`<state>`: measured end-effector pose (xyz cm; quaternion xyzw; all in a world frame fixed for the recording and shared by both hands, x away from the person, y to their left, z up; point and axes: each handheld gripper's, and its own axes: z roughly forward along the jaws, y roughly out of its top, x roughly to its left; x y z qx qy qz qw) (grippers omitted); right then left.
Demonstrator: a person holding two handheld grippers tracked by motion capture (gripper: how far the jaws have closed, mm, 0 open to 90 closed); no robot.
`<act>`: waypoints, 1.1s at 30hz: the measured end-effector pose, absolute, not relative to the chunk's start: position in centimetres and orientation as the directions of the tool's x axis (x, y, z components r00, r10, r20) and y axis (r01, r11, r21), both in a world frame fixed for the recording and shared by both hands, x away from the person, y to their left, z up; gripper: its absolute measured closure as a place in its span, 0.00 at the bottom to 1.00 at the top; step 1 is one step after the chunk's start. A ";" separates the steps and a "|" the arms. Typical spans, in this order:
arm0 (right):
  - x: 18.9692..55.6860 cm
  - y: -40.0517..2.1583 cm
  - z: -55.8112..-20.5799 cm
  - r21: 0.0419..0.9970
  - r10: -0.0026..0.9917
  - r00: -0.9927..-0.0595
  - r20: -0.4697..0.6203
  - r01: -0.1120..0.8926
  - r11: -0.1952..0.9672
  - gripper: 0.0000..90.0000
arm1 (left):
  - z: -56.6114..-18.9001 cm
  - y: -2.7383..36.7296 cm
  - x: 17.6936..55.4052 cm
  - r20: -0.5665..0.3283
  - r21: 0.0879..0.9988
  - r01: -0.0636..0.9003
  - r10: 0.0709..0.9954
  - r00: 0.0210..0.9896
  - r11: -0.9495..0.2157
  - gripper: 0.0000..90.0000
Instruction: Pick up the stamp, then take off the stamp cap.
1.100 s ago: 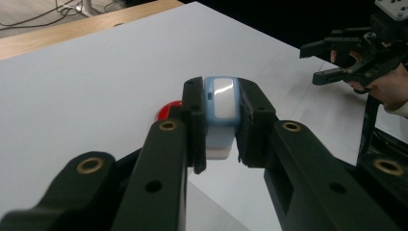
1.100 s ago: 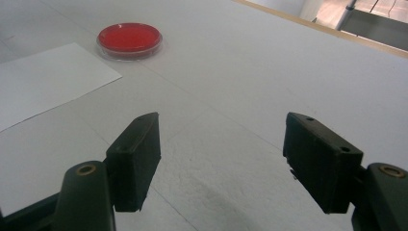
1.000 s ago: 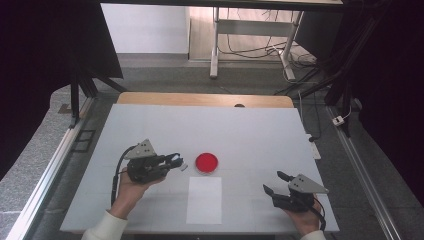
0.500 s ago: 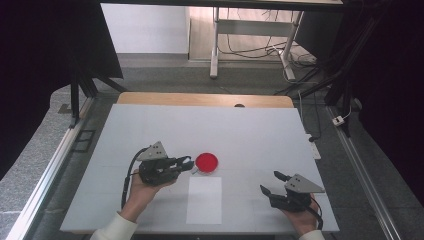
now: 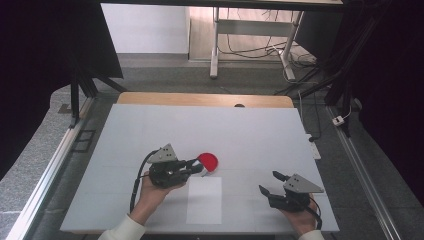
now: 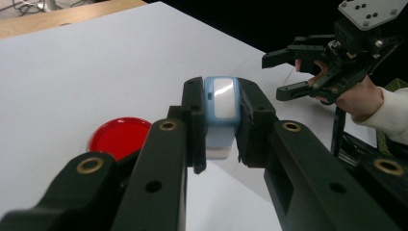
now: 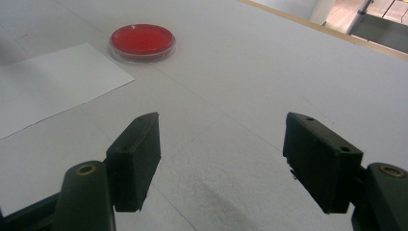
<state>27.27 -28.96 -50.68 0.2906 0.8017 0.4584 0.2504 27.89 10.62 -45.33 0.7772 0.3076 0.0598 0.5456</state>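
Observation:
My left gripper (image 6: 220, 126) is shut on a small light-blue block with a white face (image 6: 220, 103), held upright between its pads. In the high view the left gripper (image 5: 196, 167) lies level, with its tips at the left edge of a red round dish (image 5: 209, 160). In the left gripper view the dish (image 6: 119, 137) sits just left of the jaws. My right gripper (image 5: 269, 182) stands open near the table's front right, with nothing between its fingers (image 7: 137, 154). The dish (image 7: 143, 40) lies far ahead of it, to the left.
A white sheet of paper (image 5: 205, 199) lies flat on the white table (image 5: 260, 130), just in front of the dish and between the two hands. A wooden strip (image 5: 200, 99) runs along the table's far edge. Metal rails flank both sides.
My left gripper has moved right with the block, from well left of the red dish to its edge. The right gripper has stayed put.

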 end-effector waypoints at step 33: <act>26.8 -27.9 -50.2 0.892 0.681 -0.719 -0.137 0.210 0.401 0.31 | -46.0 9.7 28.2 -0.236 0.876 0.420 0.548 0.802 -0.237 0.84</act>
